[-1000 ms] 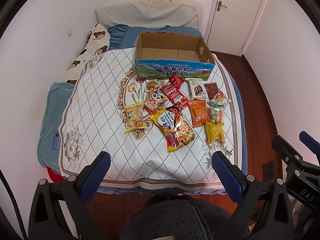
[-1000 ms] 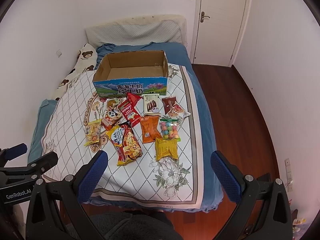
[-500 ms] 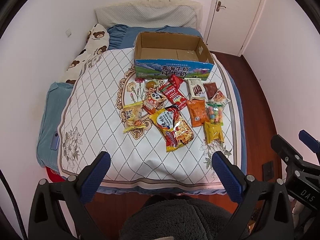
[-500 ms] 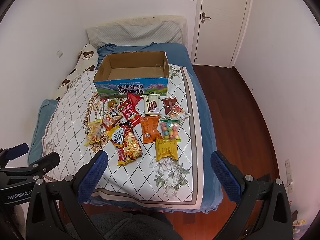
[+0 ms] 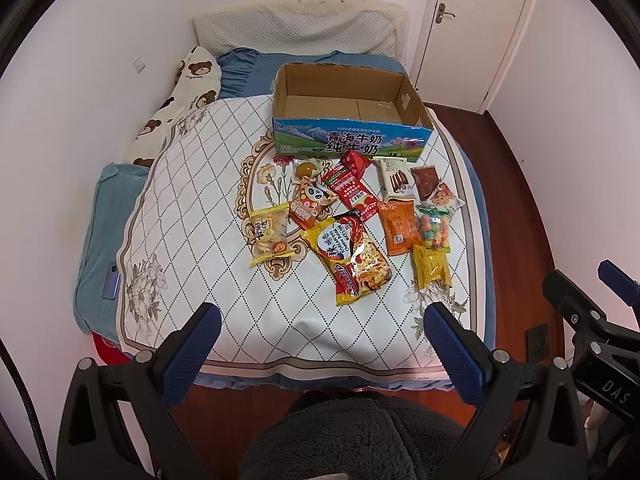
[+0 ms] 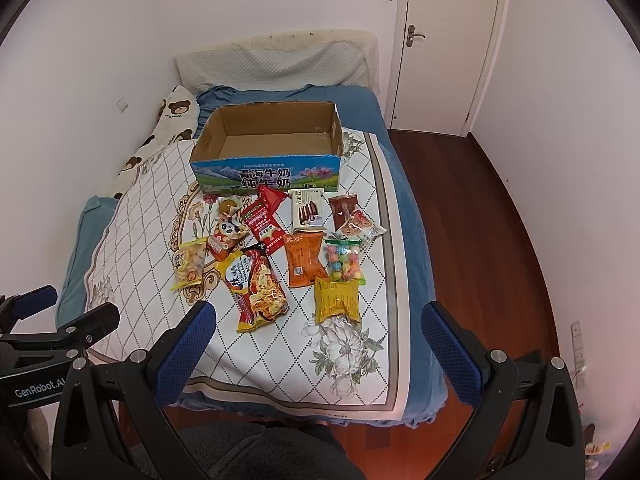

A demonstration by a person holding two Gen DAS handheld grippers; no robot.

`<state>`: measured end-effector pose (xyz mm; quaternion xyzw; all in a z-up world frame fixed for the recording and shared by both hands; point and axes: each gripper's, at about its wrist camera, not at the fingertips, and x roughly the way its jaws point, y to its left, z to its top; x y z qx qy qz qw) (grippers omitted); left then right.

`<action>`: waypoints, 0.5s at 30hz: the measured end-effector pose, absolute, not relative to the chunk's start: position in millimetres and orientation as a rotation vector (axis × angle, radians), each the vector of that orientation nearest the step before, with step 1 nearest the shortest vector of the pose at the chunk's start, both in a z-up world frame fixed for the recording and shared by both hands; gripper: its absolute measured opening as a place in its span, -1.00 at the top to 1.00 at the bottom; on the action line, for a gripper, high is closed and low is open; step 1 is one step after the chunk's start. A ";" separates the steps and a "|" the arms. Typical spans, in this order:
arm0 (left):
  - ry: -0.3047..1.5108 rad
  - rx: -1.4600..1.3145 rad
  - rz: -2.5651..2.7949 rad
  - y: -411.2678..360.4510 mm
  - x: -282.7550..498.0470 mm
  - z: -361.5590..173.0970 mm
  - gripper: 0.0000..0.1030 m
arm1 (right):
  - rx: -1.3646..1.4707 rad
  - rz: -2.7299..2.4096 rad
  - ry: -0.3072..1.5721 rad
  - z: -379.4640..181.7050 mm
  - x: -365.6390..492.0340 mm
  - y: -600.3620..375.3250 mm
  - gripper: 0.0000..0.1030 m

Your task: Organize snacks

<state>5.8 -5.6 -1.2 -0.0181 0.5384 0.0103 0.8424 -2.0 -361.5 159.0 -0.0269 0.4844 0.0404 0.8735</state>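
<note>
Several snack packets lie on the bed's quilt in front of an empty open cardboard box (image 5: 352, 120) (image 6: 268, 152). Among them are a noodle pack (image 5: 352, 258) (image 6: 256, 284), an orange packet (image 5: 396, 226) (image 6: 304, 262), a yellow packet (image 5: 431, 266) (image 6: 336, 300), a candy bag (image 6: 344, 260) and a biscuit pack (image 6: 306, 208). My left gripper (image 5: 320, 352) is open and empty, held above the bed's foot. My right gripper (image 6: 320, 352) is open and empty, also above the bed's foot, nearest the yellow packet.
The bed (image 5: 180, 208) stands against the left wall, with a bear-print pillow (image 5: 180, 96) and a grey pillow (image 6: 272, 64) at its head. A wooden floor (image 6: 480, 220) and a closed door (image 6: 444, 40) are to the right.
Both views have shifted slightly; the bed and snacks sit a little lower and closer. Both grippers stay open and empty. No snack has moved.
</note>
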 end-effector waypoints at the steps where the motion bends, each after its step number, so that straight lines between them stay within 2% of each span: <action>1: 1.138 -0.038 0.022 -5.6 5.8 -1.3 -1.00 | -0.058 0.084 1.012 158.9 -1.2 -360.7 -1.00; 15: 1.141 -0.035 0.021 -3.3 7.8 -3.3 -1.00 | -0.060 0.081 1.016 156.7 1.9 -360.6 -1.00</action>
